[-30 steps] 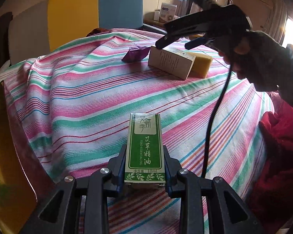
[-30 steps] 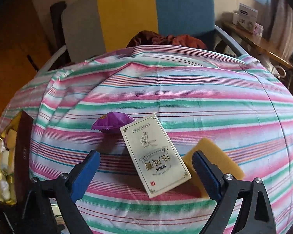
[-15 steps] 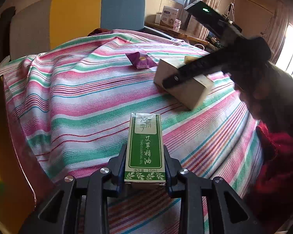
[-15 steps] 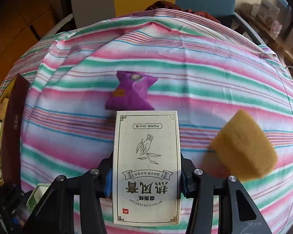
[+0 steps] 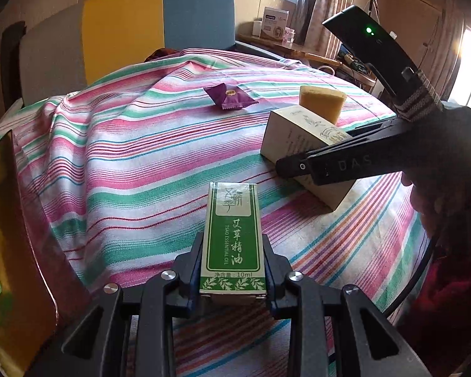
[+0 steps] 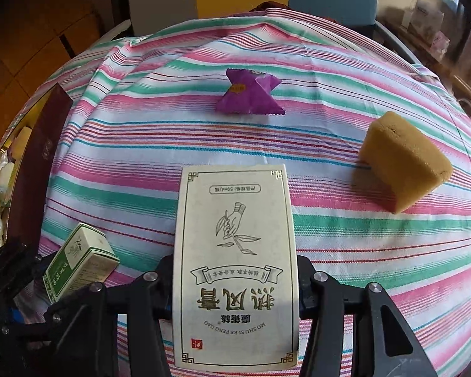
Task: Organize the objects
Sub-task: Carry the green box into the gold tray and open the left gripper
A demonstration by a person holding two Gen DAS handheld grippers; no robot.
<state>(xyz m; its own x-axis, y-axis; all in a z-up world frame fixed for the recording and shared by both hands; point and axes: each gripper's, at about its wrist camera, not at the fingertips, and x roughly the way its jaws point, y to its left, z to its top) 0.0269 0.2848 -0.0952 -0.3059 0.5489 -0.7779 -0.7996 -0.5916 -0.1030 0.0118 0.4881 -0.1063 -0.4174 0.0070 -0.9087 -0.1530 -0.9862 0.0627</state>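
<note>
My left gripper point(image 5: 233, 270) is shut on a small green essential-oil box point(image 5: 232, 235) and holds it over the striped tablecloth point(image 5: 135, 157). My right gripper point(image 6: 235, 286) is shut on a larger cream box point(image 6: 235, 260) with a hand-and-leaf drawing. In the left wrist view the cream box point(image 5: 298, 138) and the right gripper point(image 5: 345, 163) sit to the right, just ahead of the green box. The green box also shows in the right wrist view point(image 6: 78, 260) at the lower left. A purple candy wrapper point(image 6: 249, 92) and a yellow sponge point(image 6: 403, 160) lie on the cloth beyond.
An open container with a dark lid point(image 6: 37, 163) and small packets stands at the table's left edge, also in the left wrist view point(image 5: 31, 235). A yellow, blue and grey chair point(image 5: 141, 28) stands behind the table. A red cloth point(image 5: 449, 282) lies at right.
My right gripper closed on the cream box and brought it nearer the green box, away from the sponge and candy. My left gripper kept holding the green box almost still.
</note>
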